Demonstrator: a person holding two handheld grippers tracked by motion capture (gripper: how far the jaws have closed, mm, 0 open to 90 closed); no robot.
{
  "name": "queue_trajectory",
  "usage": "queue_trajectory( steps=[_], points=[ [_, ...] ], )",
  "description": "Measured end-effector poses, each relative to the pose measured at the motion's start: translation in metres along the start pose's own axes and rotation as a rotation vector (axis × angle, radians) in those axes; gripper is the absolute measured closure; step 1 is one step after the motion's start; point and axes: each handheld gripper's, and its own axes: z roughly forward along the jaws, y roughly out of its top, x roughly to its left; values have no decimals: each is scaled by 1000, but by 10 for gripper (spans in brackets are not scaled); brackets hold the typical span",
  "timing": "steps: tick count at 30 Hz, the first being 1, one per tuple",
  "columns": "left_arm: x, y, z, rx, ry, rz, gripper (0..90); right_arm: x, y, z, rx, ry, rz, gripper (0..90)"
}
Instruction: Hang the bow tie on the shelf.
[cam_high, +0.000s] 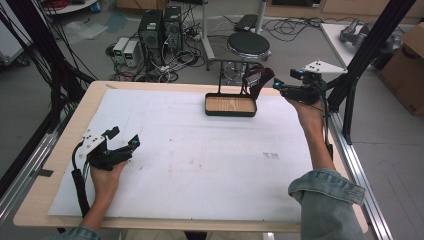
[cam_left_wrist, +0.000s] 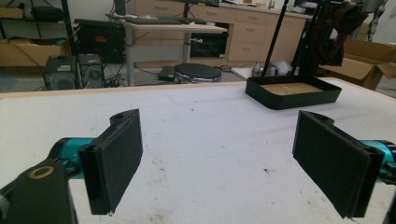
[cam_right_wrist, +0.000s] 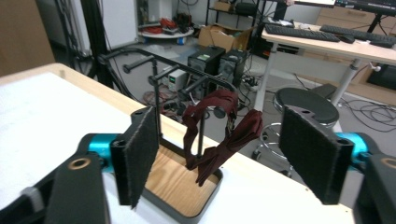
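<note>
A dark red cloth (cam_right_wrist: 219, 135) hangs on the black rack (cam_right_wrist: 187, 79) that stands in a black tray (cam_high: 231, 105) with a wooden bottom. The tray sits near the far edge of the counter (cam_high: 190, 165), toward the far right corner. The right gripper (cam_high: 280, 88) is up in the air just beside the cloth, its jaws apart with nothing in them. The left gripper (cam_high: 125, 142) rests near the counter's left edge, well apart from the tray. Its jaws are wide apart and hold nothing.
</note>
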Motion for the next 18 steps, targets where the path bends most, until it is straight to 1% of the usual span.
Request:
queue_trajectory(
  steps=[2, 3, 4, 6, 8, 9, 10, 12, 18],
  points=[
    [0, 0, 0, 2, 1, 1, 164, 3, 0, -8, -6, 4, -4, 220],
    [-1, 0, 0, 4, 3, 2, 164, 4, 0, -11, -8, 4, -2, 216],
    [-1, 0, 0, 4, 1, 5, 164, 6, 0, -16, -27, 12, -7, 215],
    [-2, 0, 0, 4, 1, 7, 164, 10, 0, -27, -54, 21, 3, 198],
    [-2, 0, 0, 4, 1, 8, 164, 14, -1, -36, -83, 25, 3, 183],
    [-2, 0, 0, 4, 1, 8, 164, 15, -2, -40, -88, 26, 4, 168],
    [-3, 0, 0, 8, 3, 9, 163, 17, -2, -43, -93, 30, 8, 159],
    [-3, 0, 0, 9, 0, 8, 163, 20, -5, -52, -127, 36, 14, 158],
    [-3, 0, -1, 13, 7, 10, 161, 27, -12, -72, -167, 41, 47, 126]
  ],
)
